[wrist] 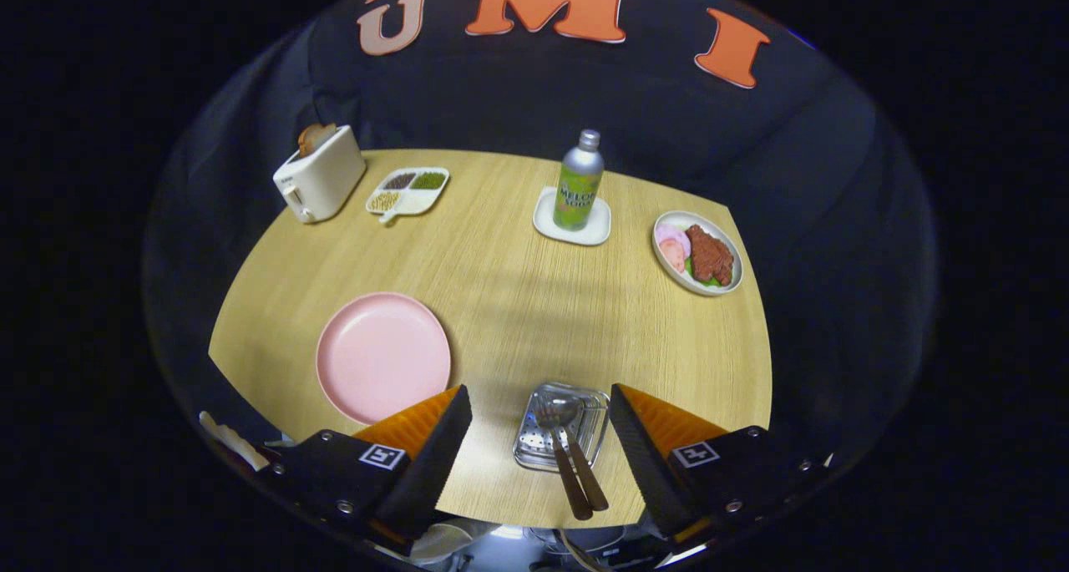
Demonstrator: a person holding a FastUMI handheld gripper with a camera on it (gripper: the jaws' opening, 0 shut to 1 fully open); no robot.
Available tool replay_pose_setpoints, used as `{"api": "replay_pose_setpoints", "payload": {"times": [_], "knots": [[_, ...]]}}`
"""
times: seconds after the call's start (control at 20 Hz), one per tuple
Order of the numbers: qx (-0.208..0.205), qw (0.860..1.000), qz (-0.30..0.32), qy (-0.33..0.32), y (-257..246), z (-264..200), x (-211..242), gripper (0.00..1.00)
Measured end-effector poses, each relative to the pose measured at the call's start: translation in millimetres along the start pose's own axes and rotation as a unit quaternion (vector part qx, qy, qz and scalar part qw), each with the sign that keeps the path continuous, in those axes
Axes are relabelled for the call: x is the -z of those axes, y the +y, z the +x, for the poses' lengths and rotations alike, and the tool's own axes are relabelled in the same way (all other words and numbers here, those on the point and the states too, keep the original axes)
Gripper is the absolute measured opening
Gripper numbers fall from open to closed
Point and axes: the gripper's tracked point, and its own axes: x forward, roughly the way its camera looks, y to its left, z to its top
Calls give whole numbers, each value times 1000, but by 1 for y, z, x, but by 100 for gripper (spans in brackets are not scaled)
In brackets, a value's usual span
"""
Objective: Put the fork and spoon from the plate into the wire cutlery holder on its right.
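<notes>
A: Where is the gripper [541, 409]?

B: Above the near edge of the table [518, 305], looking down. Its fingers stand wide apart and hold nothing.

A: And the cutlery?

B: The fork [558, 459] and spoon [576, 451] lie together in the holder [561, 428], a metal tray between the fingers. Their heads rest inside it, and the brown handles stick out over its near rim, toward the table edge. The two handles lie side by side, almost touching.

A: Does either finger touch them?

B: No. Both fingers stand clear of the holder, one on each side.

A: The plate [383, 356]?

B: Pink, bare, just to the left of the holder, partly behind the left finger.

A: What else is on the table?

B: Farther back, a bottle [579, 182] stands upright on a white coaster [573, 218]. To the right of it sits a dish [697, 253] of meat and other food. At the far left a toaster [320, 175] holds a slice of bread [316, 138], and beside it lies a divided tray [407, 192] with three fillings.

A: Anything near the front?

B: Some pale stuff below the table edge, too blurred to tell.
</notes>
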Motion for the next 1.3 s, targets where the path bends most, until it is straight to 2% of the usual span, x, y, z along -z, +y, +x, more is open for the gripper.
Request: {"api": "replay_pose_setpoints", "payload": {"times": [0.25, 0.7, 0.95, 1.3], "knots": [[8, 993, 37, -112, -3, -20, -56, 100], [38, 957, 57, -283, -3, -74, -134, 100], [41, 943, 65, -325, 4, -88, -148, 100], [30, 942, 68, -326, 14, -89, -147, 100]]}}
